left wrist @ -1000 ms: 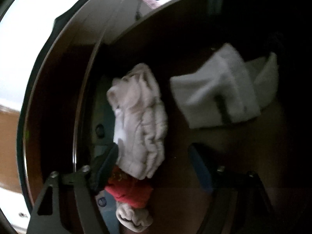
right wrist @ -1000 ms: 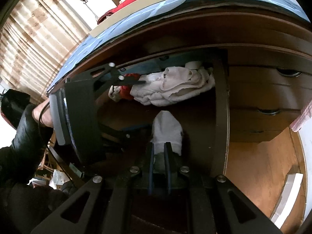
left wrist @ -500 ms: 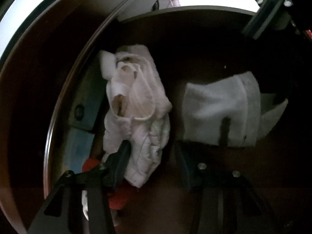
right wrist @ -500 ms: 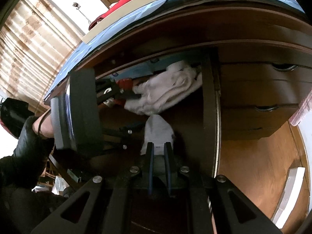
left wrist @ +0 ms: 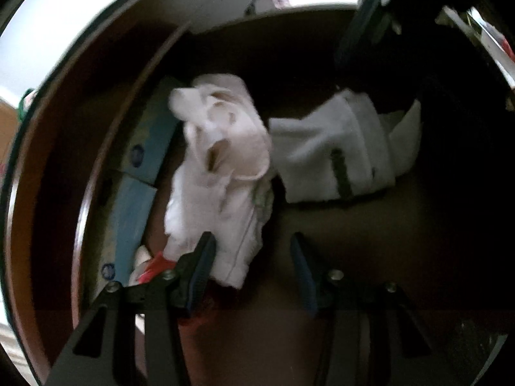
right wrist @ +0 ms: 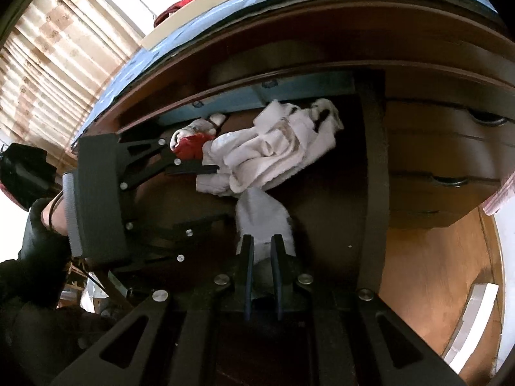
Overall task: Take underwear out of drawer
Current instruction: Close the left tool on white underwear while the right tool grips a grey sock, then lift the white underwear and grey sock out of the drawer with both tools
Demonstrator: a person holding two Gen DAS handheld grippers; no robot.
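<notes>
The drawer [right wrist: 373, 167] of the dark wooden dresser stands open. A crumpled pale pink-white underwear bundle [left wrist: 225, 167] lies inside along its blue-lined back wall; it also shows in the right wrist view [right wrist: 270, 151]. My left gripper [left wrist: 251, 257] is open, its left finger touching the bundle's near end, the bundle partly between the jaws. A folded white garment [left wrist: 338, 151] lies to the right. My right gripper [right wrist: 262, 251] is shut on that white garment [right wrist: 262, 215]. The left gripper [right wrist: 193, 193] shows at the left of the right wrist view.
A red and white piece of clothing [left wrist: 151, 263] lies at the drawer's left end, also in the right wrist view [right wrist: 193, 141]. Closed drawers with handles [right wrist: 450, 180] are to the right. The wooden floor [right wrist: 434, 273] is below.
My left gripper has moved forward along the pink-white bundle and its jaws have narrowed somewhat. My right gripper stays shut on the white garment and has shifted slightly.
</notes>
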